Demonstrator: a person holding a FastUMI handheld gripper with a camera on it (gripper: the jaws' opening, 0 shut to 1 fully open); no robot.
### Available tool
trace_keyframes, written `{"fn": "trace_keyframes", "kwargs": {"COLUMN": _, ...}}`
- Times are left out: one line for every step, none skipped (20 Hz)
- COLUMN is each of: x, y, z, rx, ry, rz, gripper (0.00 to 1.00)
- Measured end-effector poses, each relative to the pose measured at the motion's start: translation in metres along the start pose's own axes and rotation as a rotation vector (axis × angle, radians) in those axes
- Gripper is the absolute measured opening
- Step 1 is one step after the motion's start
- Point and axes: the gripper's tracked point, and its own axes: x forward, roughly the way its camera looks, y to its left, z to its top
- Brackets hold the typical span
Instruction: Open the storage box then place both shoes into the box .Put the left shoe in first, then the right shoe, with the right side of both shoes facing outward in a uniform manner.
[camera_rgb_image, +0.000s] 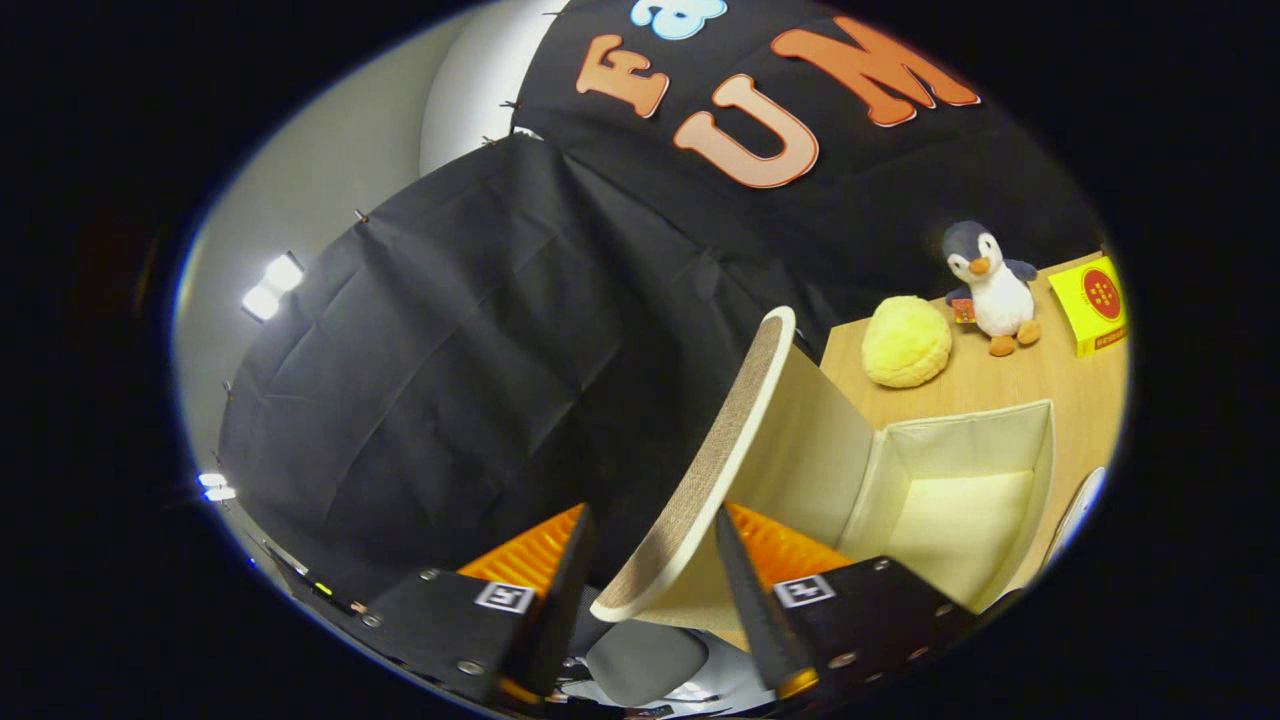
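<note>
- The tool (650, 570) has the lid (700, 470) of the storage box (960, 500) between its two fingers, which sit narrow around the lid's edge; whether both actually press on it I cannot tell.
- The lid stands swung up and back, nearly upright, so the box is open (the first step looks about done).
- Inside, the pale cloth floor of the box is bare: no shoe in it yet.
- A pale curved shape just beyond the box's far side may be a shoe, too little of it shows to say.
- Left to do, as I judge it: let go of the lid, then the left shoe in, then the right.
- On the bench (1010, 380) behind the box sit a yellow plush ball (906, 342), a toy penguin (990, 285) and a yellow carton (1090, 303).
</note>
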Motion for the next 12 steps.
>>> {"fn": "trace_keyframes", "kwargs": {"x": 0.003, "y": -0.005, "z": 0.0, "rx": -0.012, "ry": 0.002, "rz": -0.023, "gripper": 0.97}}
{"fn": "trace_keyframes", "kwargs": {"x": 0.005, "y": -0.012, "z": -0.003, "rx": -0.018, "ry": 0.003, "rz": -0.049, "gripper": 0.98}}
{"fn": "trace_keyframes", "kwargs": {"x": 0.003, "y": -0.018, "z": -0.003, "rx": -0.022, "ry": -0.004, "rz": -0.073, "gripper": 0.98}}
{"fn": "trace_keyframes", "kwargs": {"x": 0.0, "y": -0.025, "z": -0.001, "rx": -0.025, "ry": -0.017, "rz": -0.096, "gripper": 0.98}}
{"fn": "trace_keyframes", "kwargs": {"x": -0.003, "y": -0.031, "z": 0.0, "rx": -0.027, "ry": -0.03, "rz": -0.118, "gripper": 0.98}}
{"fn": "trace_keyframes", "kwargs": {"x": -0.008, "y": -0.04, "z": 0.004, "rx": -0.03, "ry": -0.045, "rz": -0.143, "gripper": 0.98}}
{"fn": "trace_keyframes", "kwargs": {"x": -0.016, "y": -0.049, "z": 0.007, "rx": -0.034, "ry": -0.063, "rz": -0.171, "gripper": 0.98}}
{"fn": "trace_keyframes", "kwargs": {"x": -0.023, "y": -0.06, "z": 0.011, "rx": -0.042, "ry": -0.08, "rz": -0.203, "gripper": 0.98}}
{"fn": "trace_keyframes", "kwargs": {"x": -0.031, "y": -0.071, "z": 0.013, "rx": -0.05, "ry": -0.096, "rz": -0.236, "gripper": 0.98}}
{"fn": "trace_keyframes", "kwargs": {"x": -0.04, "y": -0.083, "z": 0.016, "rx": -0.056, "ry": -0.111, "rz": -0.271, "gripper": 0.98}}
{"fn": "trace_keyframes", "kwargs": {"x": -0.05, "y": -0.097, "z": 0.017, "rx": -0.058, "ry": -0.122, "rz": -0.307, "gripper": 0.98}}
{"fn": "trace_keyframes", "kwargs": {"x": -0.06, "y": -0.111, "z": 0.018, "rx": -0.06, "ry": -0.132, "rz": -0.345, "gripper": 0.98}}
